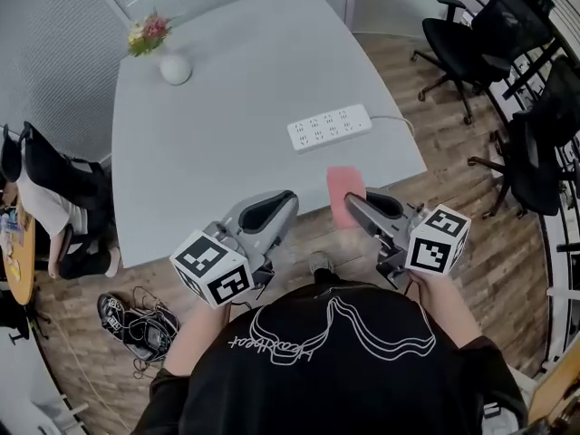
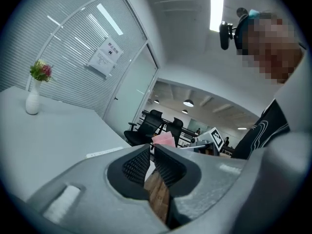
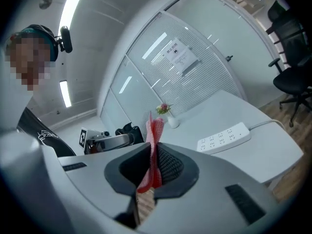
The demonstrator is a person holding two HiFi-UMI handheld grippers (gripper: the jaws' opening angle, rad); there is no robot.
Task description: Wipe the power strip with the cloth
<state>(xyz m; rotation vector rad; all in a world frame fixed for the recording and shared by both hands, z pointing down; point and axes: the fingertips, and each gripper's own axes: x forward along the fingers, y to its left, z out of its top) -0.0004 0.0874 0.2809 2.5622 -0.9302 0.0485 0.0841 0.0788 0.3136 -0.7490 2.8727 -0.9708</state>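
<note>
A large pale grey table (image 1: 227,152) fills the middle of the head view, with black office chairs (image 1: 471,39) standing on the wood floor off to its right. On the table's right half, well inside the near edge, lies the white power strip (image 1: 329,128). Its long axis runs left to right, the right end tilted slightly away, and its cable leaves that end.

Both grippers are held short of the near table edge, so the strip lies ahead of them and further in. The right gripper (image 1: 355,204) is the nearer one and looks best placed to reach it. The strip sits forward and to the right in that gripper's own view (image 3: 224,137).

The left gripper (image 2: 150,152) has its jaws drawn almost together, with nothing between them. The right gripper's jaws pinch the pink cloth (image 3: 155,130), which stands up out of them. From above, the cloth (image 1: 345,193) shows between that gripper and the strip.

A small white vase of flowers (image 1: 175,66) sits at the far left corner.

A printed notice (image 3: 178,54) hangs on the glass wall, too small to read. No brand is legible on the strip.
</note>
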